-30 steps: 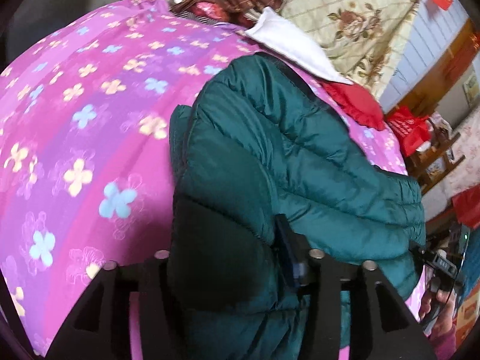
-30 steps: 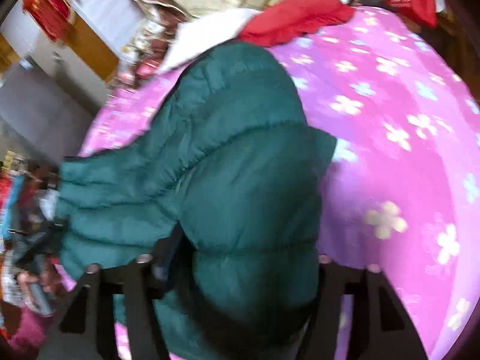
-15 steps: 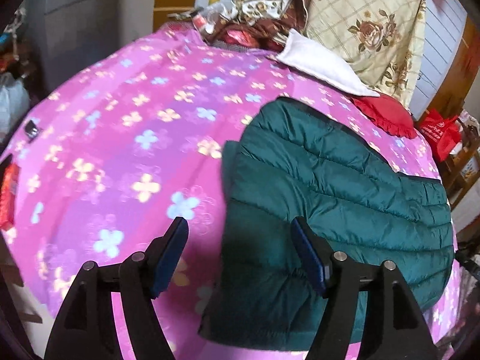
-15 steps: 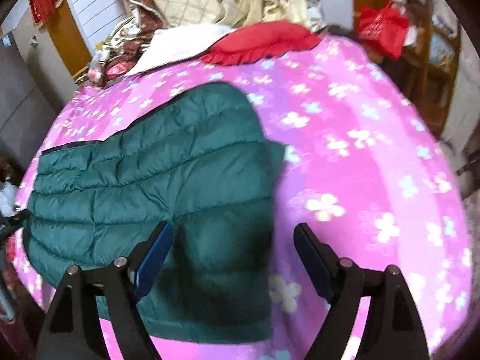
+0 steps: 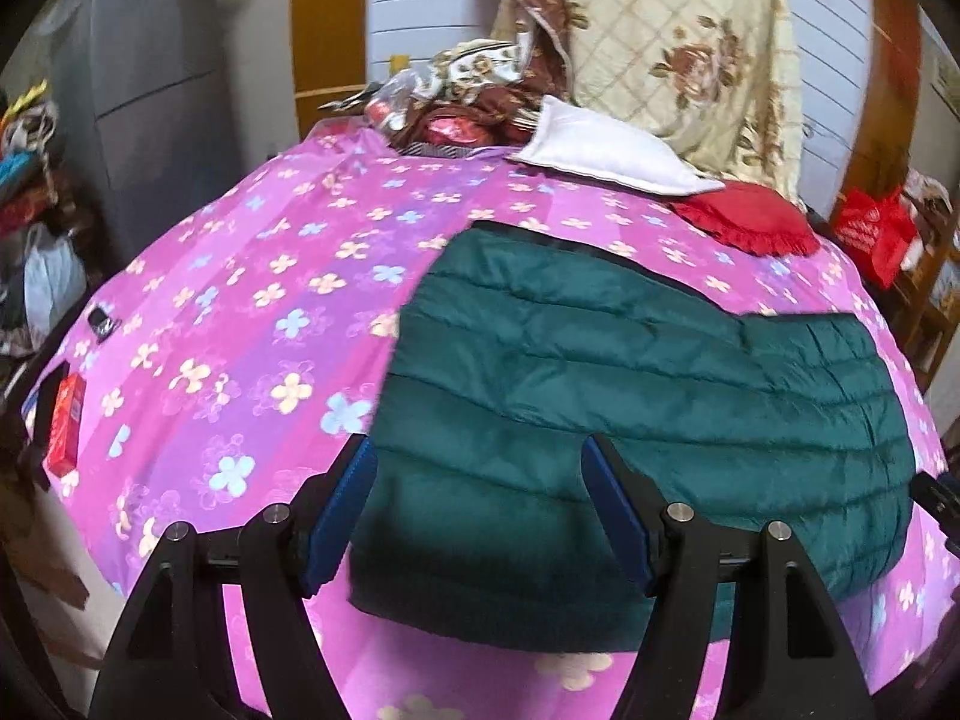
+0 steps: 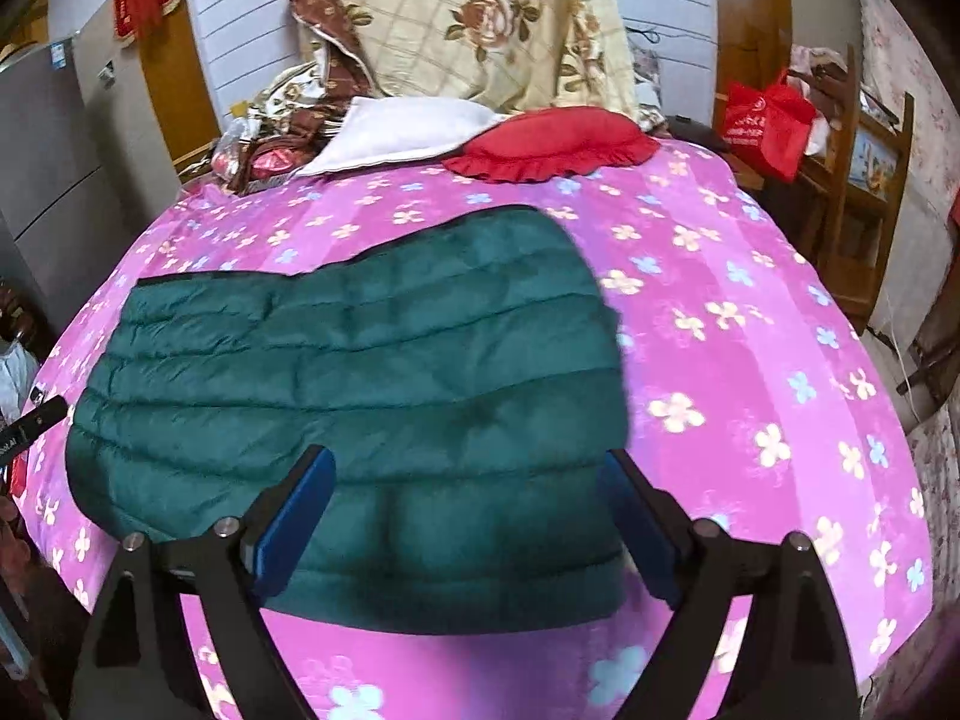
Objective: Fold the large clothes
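A dark green quilted puffer jacket (image 5: 630, 396) lies folded flat on the pink flowered bedspread (image 5: 252, 324). It also shows in the right wrist view (image 6: 360, 372), spread over the bedspread (image 6: 750, 360). My left gripper (image 5: 480, 510) is open and empty, held above the jacket's near left edge. My right gripper (image 6: 468, 516) is open and empty, held above the jacket's near right part. Neither gripper touches the cloth.
A white pillow (image 5: 606, 147) and a red frilled cushion (image 5: 750, 216) lie at the head of the bed, with a floral quilt (image 5: 678, 42) behind. A red packet (image 5: 65, 426) lies at the bed's left edge. A red bag (image 6: 765, 120) sits on wooden furniture at the right.
Both grippers were shut on the green jacket a second ago. They have let go, opened and drawn back and up. The jacket now lies flat on the bed.
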Demonstrator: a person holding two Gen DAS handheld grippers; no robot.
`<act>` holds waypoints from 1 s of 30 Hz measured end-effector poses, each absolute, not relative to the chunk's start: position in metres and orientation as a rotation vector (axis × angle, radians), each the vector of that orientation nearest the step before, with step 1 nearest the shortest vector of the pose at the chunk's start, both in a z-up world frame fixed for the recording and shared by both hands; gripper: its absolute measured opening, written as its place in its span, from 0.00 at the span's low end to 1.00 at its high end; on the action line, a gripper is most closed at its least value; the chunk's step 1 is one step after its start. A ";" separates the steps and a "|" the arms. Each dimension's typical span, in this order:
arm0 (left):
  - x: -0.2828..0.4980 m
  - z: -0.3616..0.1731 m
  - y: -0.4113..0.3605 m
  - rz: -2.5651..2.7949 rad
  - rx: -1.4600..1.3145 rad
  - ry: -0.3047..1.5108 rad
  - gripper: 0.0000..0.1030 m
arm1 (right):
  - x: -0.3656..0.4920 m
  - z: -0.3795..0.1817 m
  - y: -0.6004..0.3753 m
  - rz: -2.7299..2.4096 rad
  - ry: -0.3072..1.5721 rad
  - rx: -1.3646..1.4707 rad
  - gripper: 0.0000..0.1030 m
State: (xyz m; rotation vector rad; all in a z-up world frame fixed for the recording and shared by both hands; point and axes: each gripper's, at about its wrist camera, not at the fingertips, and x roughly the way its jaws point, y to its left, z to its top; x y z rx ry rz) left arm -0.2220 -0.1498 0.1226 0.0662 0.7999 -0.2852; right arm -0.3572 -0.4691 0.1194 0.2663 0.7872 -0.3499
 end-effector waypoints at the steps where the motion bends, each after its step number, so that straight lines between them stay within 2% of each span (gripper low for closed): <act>1: -0.225 0.123 -0.154 -0.291 0.076 0.801 0.49 | -0.355 0.119 -0.463 -0.351 0.787 0.264 0.89; 16: -0.251 0.116 -0.187 -0.287 0.143 0.768 0.49 | -0.338 0.114 -0.410 -0.352 0.799 0.233 0.90; 30: -0.253 0.115 -0.190 -0.287 0.146 0.760 0.49 | -0.332 0.110 -0.403 -0.377 0.819 0.187 0.90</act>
